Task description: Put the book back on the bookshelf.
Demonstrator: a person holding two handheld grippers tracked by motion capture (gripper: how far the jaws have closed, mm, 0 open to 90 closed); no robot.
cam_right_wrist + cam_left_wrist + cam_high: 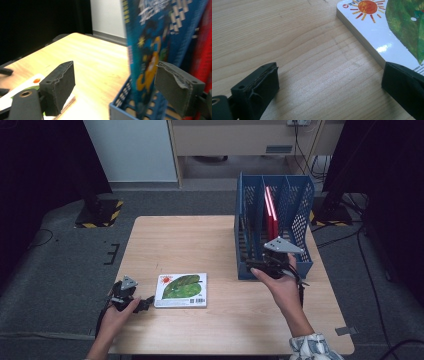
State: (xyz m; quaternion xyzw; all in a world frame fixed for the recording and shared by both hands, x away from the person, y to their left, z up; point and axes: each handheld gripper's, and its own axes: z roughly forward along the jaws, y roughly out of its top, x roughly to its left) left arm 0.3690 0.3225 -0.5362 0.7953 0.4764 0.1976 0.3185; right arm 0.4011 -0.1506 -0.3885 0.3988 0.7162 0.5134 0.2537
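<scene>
A board book [181, 290] with a green leaf and an orange sun on its white cover lies flat near the table's front left. My left gripper [146, 303] rests on the table just left of it, open. In the left gripper view [329, 87] one jaw sits at the book's [387, 27] near corner. My right gripper [252, 265] hovers at the front of the blue mesh file rack [300, 195], open. In the right gripper view [115, 85] a blue picture book [150, 37] stands upright in the rack [122, 110], close to one jaw and not pinched. A red book [271, 212] stands in the middle slot.
The wooden table [190, 240] has bare room across its left and middle. Its front edge runs close under both forearms. On the grey floor beyond stand a stand base with yellow-black stripes [100, 212] and cables at the right [360, 240].
</scene>
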